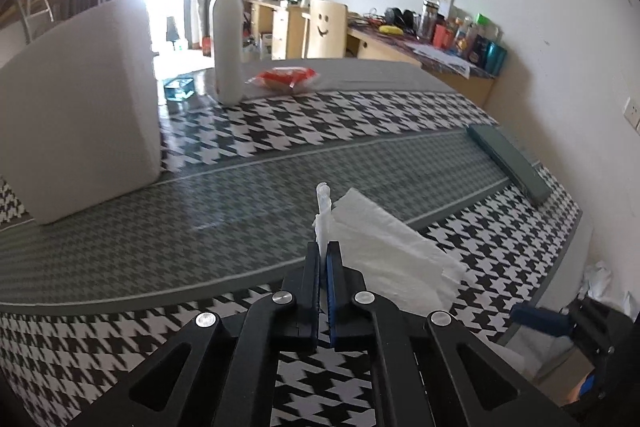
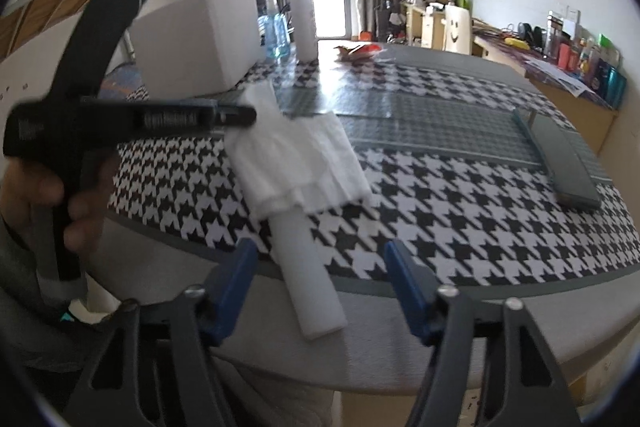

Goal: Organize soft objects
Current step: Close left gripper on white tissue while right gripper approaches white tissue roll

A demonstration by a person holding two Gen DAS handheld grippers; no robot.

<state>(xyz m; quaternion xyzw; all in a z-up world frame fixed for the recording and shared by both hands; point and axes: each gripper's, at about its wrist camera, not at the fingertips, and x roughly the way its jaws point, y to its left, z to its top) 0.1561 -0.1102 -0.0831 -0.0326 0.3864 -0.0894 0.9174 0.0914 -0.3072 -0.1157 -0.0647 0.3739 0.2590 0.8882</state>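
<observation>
With the left claw (image 1: 323, 251) pinching one corner of the white tissue (image 1: 384, 251) lying on the bench (image 1: 200, 195) and the right claw (image 2: 320, 267) spread over its near end, a lift risks tearing or slipping.

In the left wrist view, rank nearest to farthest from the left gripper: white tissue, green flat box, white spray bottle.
From the left gripper:
1. white tissue, pinched at the jaws, trailing right.
2. green flat box, right, mid-table.
3. white spray bottle, far side, left of centre.

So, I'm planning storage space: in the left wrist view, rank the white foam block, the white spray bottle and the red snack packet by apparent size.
1. White foam block, though it sits nearest the camera.
2. White spray bottle.
3. Red snack packet.
</observation>
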